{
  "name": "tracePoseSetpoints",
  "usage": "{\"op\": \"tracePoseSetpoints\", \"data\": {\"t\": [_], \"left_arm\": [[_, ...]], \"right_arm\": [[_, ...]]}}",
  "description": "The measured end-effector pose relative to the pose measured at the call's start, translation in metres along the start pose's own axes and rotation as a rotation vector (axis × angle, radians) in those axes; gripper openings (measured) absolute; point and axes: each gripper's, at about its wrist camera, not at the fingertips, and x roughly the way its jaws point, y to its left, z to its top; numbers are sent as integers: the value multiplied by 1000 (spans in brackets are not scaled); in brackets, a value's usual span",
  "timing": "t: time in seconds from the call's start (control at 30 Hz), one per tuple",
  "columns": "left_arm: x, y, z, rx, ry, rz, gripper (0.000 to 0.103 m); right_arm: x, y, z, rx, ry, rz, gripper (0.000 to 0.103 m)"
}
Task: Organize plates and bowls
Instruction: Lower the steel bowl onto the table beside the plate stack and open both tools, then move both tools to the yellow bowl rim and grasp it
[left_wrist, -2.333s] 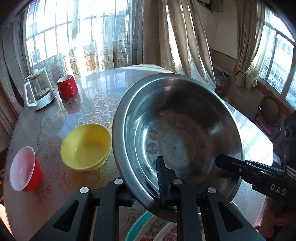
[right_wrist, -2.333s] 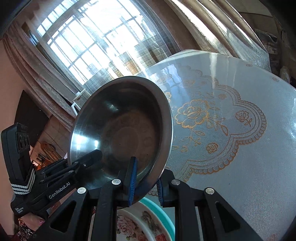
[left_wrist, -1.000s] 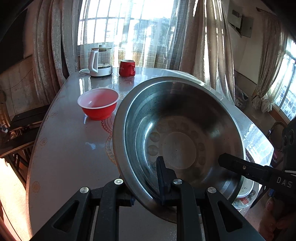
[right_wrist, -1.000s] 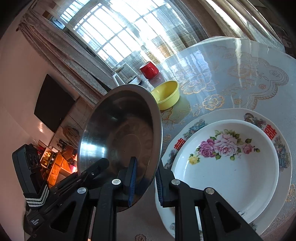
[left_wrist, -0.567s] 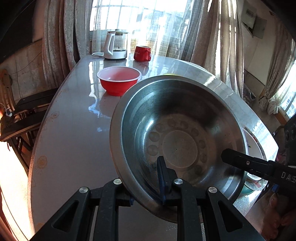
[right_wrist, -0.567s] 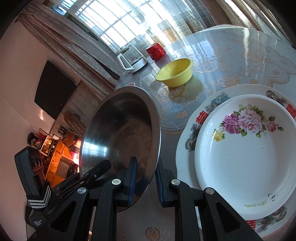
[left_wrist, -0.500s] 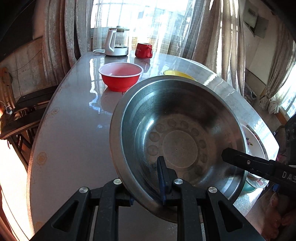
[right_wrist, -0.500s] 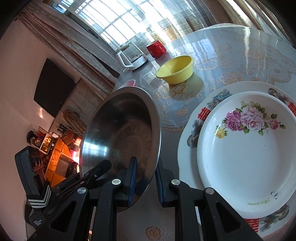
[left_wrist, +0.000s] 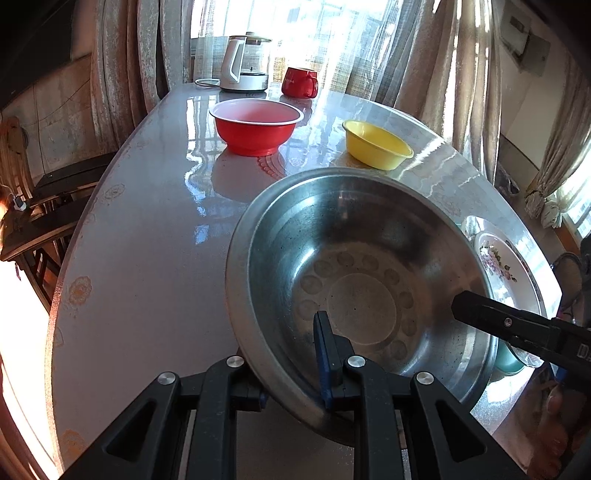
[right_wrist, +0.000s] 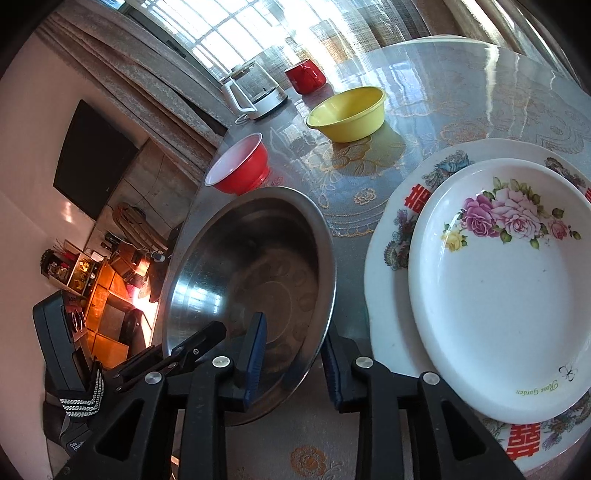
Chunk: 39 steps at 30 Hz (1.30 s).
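Observation:
A large steel bowl (left_wrist: 362, 273) is held tilted low over the table by both grippers. My left gripper (left_wrist: 291, 373) is shut on its near rim. My right gripper (right_wrist: 291, 354) straddles the opposite rim with its jaws spread and a gap showing between the right pad and the bowl (right_wrist: 251, 295). A red bowl (left_wrist: 256, 125) and a yellow bowl (left_wrist: 376, 149) stand further back. A white rose plate (right_wrist: 506, 280) lies on a larger patterned plate (right_wrist: 388, 236) to the right.
A glass kettle (left_wrist: 243, 64) and a red mug (left_wrist: 299, 82) stand at the table's far end by the curtained window. A teal dish (left_wrist: 508, 360) sits under the plates. The table edge (left_wrist: 66, 266) runs along the left, with a dark chair beyond it.
The steel bowl has come down and levelled toward the table, left of the plates. The right gripper's jaws have spread apart around the rim. The left gripper keeps its hold.

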Motion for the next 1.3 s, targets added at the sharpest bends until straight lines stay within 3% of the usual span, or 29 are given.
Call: {"op": "tracePoseSetpoints", "data": {"t": [0.1, 0.43, 0.73, 0.83, 1.0, 1.3], "left_arm": [[1, 3, 2, -6, 4, -9, 21], [-1, 0, 1, -2, 5, 3, 21], [2, 1, 4, -22, 9, -5, 22], [0, 5, 6, -47, 6, -11, 35], [-8, 6, 8, -41, -25, -3, 40], [-13, 8, 10, -42, -33, 15, 61]], "right_arm": [[-6, 4, 0, -13, -12, -36, 37], [-28, 8, 7, -44, -107, -107, 38], [-46, -3, 13, 15, -190, -99, 38], [-52, -6, 12, 31, -213, -102, 38], [-49, -6, 10, 38, -198, -94, 38], [-40, -4, 6, 36, -170, -74, 38]]}}
